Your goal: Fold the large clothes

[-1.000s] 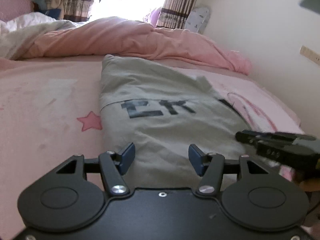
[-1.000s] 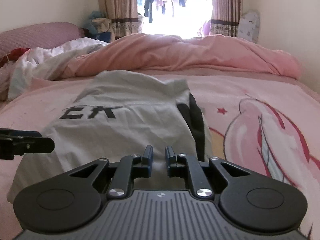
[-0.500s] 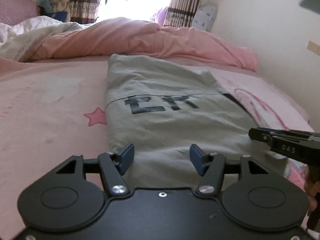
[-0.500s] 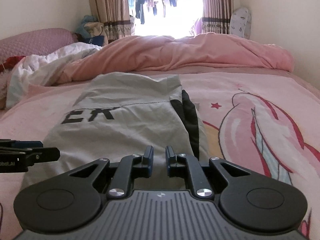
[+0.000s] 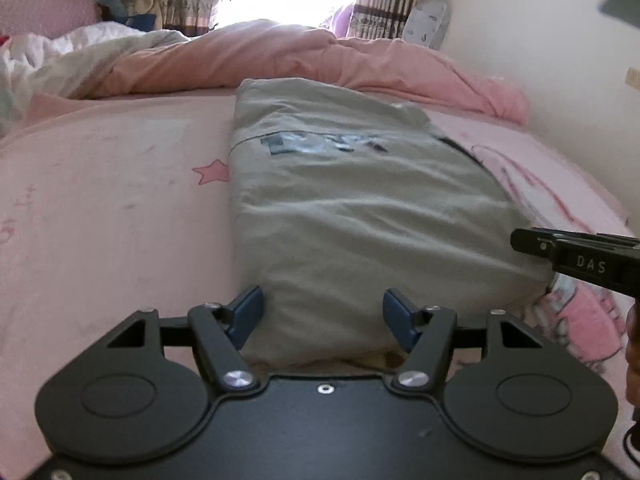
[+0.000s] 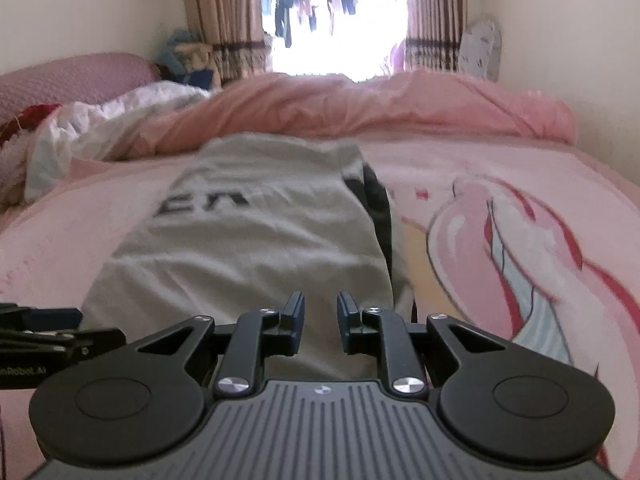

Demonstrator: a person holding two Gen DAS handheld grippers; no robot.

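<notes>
Grey garment (image 5: 360,216): long axis runs away across bed (image 5: 112,208); near hem spans both grippers. Left gripper (image 5: 322,312) jaws wide apart, empty; right gripper (image 6: 319,312) jaws narrowly apart, just widening, empty.

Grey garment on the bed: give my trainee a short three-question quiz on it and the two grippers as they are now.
1. True or false: the left gripper has its pads pressed on the grey garment.
2. The garment lies on: A) pink bed sheet; B) a wooden floor; C) a chair.
3. Which has the narrower gap, the left gripper or the right gripper?

Key: 1 false, open, nothing clamped. 2 A. 3 right gripper, jaws just opening, nothing gripped.
</notes>
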